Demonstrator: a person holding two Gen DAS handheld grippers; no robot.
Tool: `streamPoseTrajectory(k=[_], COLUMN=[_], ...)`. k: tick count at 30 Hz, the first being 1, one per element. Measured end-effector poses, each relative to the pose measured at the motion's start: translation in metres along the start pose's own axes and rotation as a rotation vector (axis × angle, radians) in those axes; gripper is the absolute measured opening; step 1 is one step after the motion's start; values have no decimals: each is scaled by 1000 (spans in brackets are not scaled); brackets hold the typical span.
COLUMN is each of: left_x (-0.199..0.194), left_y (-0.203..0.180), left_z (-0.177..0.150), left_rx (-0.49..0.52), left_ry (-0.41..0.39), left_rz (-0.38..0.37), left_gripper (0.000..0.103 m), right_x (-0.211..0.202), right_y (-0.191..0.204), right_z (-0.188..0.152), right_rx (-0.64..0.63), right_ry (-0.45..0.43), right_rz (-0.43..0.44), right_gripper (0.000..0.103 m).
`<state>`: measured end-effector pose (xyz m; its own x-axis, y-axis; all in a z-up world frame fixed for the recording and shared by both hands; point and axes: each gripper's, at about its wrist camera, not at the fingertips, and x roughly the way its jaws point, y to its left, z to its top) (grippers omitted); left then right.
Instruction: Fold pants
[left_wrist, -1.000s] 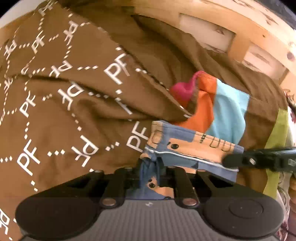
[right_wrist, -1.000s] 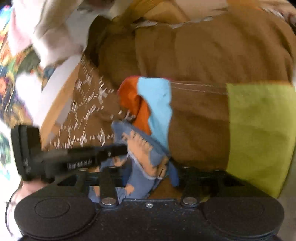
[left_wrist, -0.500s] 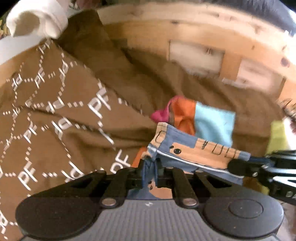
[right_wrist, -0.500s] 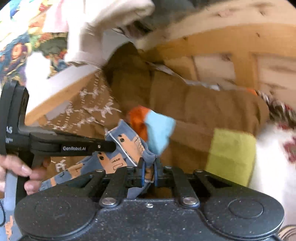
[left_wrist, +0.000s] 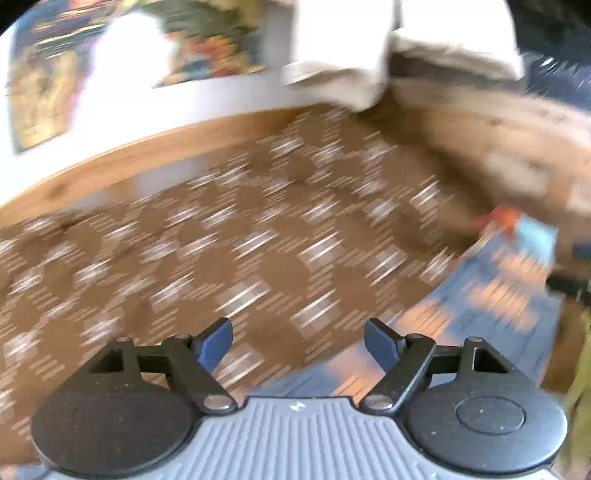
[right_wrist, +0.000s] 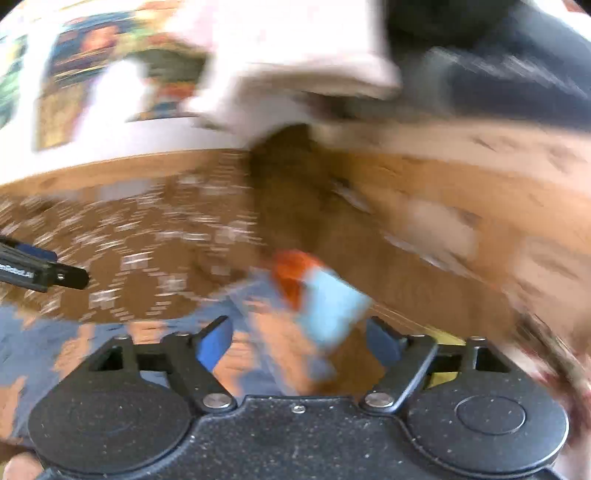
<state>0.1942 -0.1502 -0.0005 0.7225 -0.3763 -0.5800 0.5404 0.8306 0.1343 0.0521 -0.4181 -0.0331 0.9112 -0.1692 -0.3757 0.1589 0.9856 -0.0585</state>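
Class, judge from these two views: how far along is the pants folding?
Done: the pants lie on the brown blanket, released. In hand: nothing; the left tool and right tool are both opening, gripping no cloth. Left: blur hides how neat the fold is, so further folds may remain.

Ahead of my left claw (left_wrist: 298, 341) a wooden-framed bed (left_wrist: 110, 162) carries a brown patterned blanket (left_wrist: 240, 240); the blue-and-orange pants (left_wrist: 491, 295) lie on it, to that claw's right.

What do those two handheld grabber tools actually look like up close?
Left gripper: ribbed grey body, two round black discs, black linkage arms with silver rivets, blue fingertip pads. Right gripper: same shape, but a speckled black body. White lettering marks the left gripper's black finger.
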Motion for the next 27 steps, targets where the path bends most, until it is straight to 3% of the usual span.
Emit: streamPoseTrajectory(k=[2, 4, 8, 11, 15, 19, 23, 26, 27], left_x=[-8, -8, -3, -9, -19, -37, -22, 4, 7], left_y=[31, 55, 116, 154, 164, 159, 132, 114, 109], left_z=[-24, -41, -70, -85, -85, -77, -69, -70, -72], left_rx=[1, -41, -202, -317, -228, -269, -180, -111, -82], left_ry=[58, 114, 175, 168, 178, 135, 129, 187, 193], left_rz=[60, 108, 199, 201, 264, 294, 245, 288, 315], left_gripper=[81, 72, 72, 70, 72, 73, 76, 79, 87], right_x=[14, 33, 75, 103, 119, 102, 67, 55, 54], right_y=[26, 55, 81, 77, 37, 33, 59, 85, 86], right_z=[4, 8, 12, 2, 6, 10, 4, -8, -10], right_rx=[-86, -160, -232, -269, -175, -172, -187, -248, -268], right_ry=[18, 55, 135, 195, 193, 161, 164, 216, 227], right_rz=[125, 243, 378, 305, 183, 132, 250, 300, 286], right_gripper=[83, 82, 79, 75, 72, 71, 78, 79, 79])
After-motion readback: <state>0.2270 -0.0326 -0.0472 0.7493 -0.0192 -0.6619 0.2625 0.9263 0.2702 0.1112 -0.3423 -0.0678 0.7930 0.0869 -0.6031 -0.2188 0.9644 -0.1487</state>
